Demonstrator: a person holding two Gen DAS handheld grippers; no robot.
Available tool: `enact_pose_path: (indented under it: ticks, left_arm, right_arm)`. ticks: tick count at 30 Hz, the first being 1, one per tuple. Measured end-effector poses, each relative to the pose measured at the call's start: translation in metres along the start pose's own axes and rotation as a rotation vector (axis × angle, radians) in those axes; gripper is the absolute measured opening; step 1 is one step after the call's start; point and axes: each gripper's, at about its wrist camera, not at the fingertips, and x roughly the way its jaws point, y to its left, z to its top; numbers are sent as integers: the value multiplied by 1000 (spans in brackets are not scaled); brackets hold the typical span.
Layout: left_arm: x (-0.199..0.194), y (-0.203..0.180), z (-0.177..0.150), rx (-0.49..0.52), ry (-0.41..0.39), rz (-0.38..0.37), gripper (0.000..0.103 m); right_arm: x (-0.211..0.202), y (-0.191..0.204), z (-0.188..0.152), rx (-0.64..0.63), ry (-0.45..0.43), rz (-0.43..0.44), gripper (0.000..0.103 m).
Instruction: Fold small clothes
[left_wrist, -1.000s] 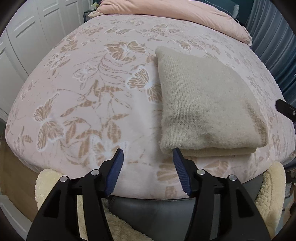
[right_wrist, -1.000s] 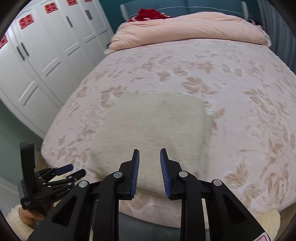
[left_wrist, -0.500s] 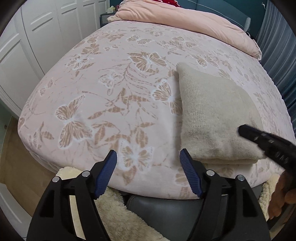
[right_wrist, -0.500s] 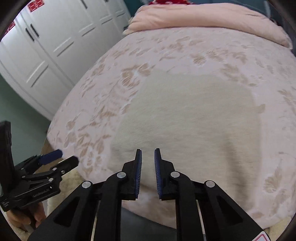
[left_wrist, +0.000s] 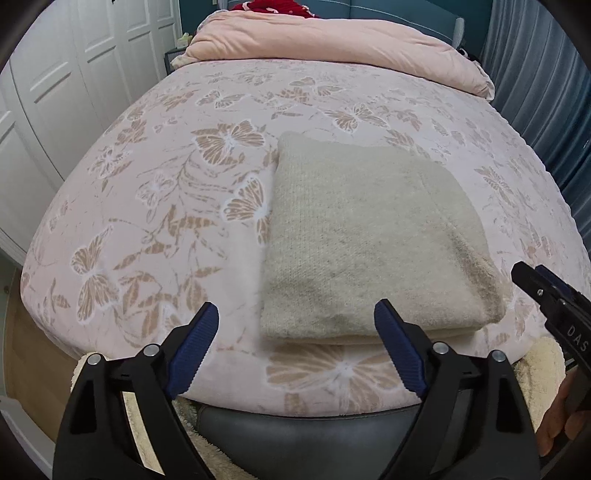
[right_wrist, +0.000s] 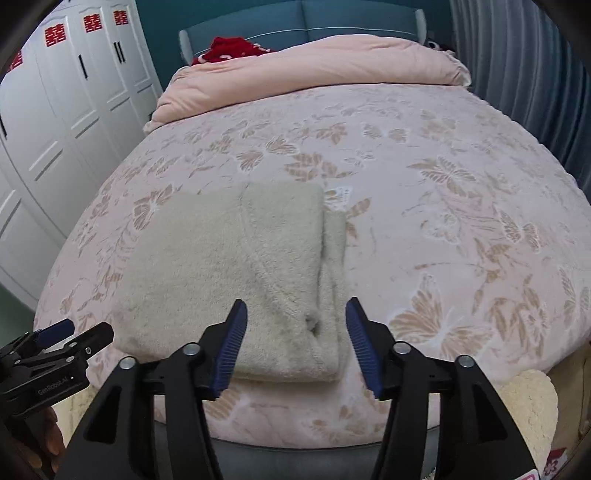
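Right, the beige knit garment (left_wrist: 369, 240) lies folded into a thick rectangle near the near edge of the bedspread (left_wrist: 166, 184), stacked layers showing along its near side. What worries me: seen from my right side, the top layer sits a little short of the one beneath along the right edge, and there is a loose pucker at the near right corner. If I nudge that corner on the way out, I judge the stack could slide open or drag toward the bed's edge. Soft, fuzzy cloth like this also catches on ribbed pads.

Now the jaws. My left gripper (left_wrist: 295, 350) hangs above the garment's near left corner, jaws opening and already wide, nothing pinched between them, pads clear of the cloth as far as I can tell. My right gripper (right_wrist: 295, 343) hovers over the near right corner, jaws opening too, about halfway; the fold lies below the gap, not clamped.
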Motion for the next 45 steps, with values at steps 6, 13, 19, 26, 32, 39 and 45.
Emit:
enact_pose_path:
  ticks: [6, 13, 19, 26, 32, 39, 45]
  left_arm:
    - [-6, -22, -3, 54, -54, 38, 89]
    - [-13, -25, -13, 17, -82, 84, 90]
    - [-23, -28, -23, 10, -101, 109, 92]
    - [-35, -34, -29, 14, -127, 135, 93]
    - [-44, -38, -31, 13, -153, 144, 93]
    - [-50, -37, -34, -9, -146, 146, 93]
    - [-50, -38, -35, 0, -140, 155, 93]
  right_arm:
    - [-9, -7, -15, 35, 3, -36, 71]
    - [-21, 3, -29, 4, 4, -41, 76]
    - [-35, 16, -33, -31, -25, -36, 79]
    - [-48, 19, -33, -38, -48, -40, 80]
    - [-58, 18, -35, -31, -62, -46, 81]
    - [-65, 19, -37, -36, -76, -52, 81]
    - [-65, 19, -38, -31, -68, -54, 81]
